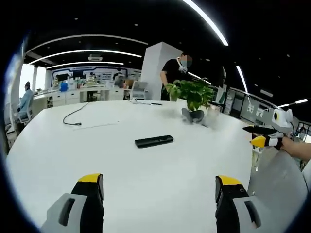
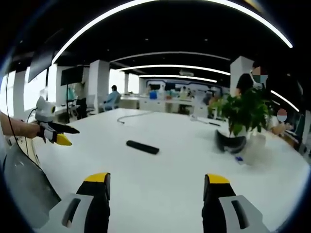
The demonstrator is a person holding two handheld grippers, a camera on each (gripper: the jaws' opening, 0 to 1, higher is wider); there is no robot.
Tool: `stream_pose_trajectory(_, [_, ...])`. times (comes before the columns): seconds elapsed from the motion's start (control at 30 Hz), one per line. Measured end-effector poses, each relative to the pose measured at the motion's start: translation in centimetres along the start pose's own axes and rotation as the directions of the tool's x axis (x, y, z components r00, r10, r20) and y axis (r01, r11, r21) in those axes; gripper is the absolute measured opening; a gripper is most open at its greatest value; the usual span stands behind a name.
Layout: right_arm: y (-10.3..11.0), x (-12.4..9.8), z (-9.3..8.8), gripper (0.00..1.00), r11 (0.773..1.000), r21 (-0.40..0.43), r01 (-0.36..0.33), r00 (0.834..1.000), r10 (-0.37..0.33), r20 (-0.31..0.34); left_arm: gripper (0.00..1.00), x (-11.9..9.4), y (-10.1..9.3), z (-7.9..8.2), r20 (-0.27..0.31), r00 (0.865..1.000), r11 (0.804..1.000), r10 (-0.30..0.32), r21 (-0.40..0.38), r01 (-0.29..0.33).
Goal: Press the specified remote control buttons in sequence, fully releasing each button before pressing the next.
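White table point(image 1: 146, 179) | remote point(image 1: 154, 141): slim black bar (lying flat) | untouched

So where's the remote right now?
The remote lies flat on the white table, ahead of both open grippers and untouched, with the potted plant beyond it.

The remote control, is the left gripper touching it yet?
Apart. In the left gripper view, the left gripper stands open at the near edge, and bare white table lies between its jaws and the remote control farther out.
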State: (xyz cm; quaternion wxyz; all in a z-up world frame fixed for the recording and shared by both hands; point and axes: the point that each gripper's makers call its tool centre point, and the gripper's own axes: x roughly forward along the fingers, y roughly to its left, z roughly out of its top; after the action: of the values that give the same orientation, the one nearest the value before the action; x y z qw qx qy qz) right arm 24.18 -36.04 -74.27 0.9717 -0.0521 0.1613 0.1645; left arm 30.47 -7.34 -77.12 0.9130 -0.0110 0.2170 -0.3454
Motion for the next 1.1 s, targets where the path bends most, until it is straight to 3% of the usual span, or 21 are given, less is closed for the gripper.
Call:
stream_pose_trajectory(0.37, [-0.4,-0.1,0.1,0.77,1.000,0.001,0.020,1.000,-0.020,0.002,1.00,2.1,-0.2,-0.2,-0.046,0.997,0.998,-0.061,0.014,0.062])
stream_pose_trajectory(0.53, [-0.5,-0.1,0.1,0.76,1.000,-0.004,0.028,1.000,-0.028,-0.001,1.00,3.2,0.2,0.3,-0.044,0.995,0.994,-0.092,-0.067,0.089])
stream_pose_trajectory(0.7, [-0.4,-0.1,0.2,0.76,1.000,-0.004,0.030,1.000,-0.030,-0.004,1.00,3.9,0.8,0.9,-0.040,0.994,0.991,-0.098,-0.094,0.094])
stream_pose_trajectory(0.93, [-0.2,-0.1,0.3,0.75,1.000,-0.008,0.029,1.000,-0.029,-0.008,1.00,5.0,1.8,1.6,-0.064,0.992,0.995,-0.104,-0.011,0.104])
stream_pose_trajectory(1.1, [-0.1,-0.2,0.4,0.75,0.999,-0.005,0.033,0.999,-0.033,-0.008,1.00,6.2,2.3,1.5,-0.125,0.984,0.988,-0.129,0.071,0.139])
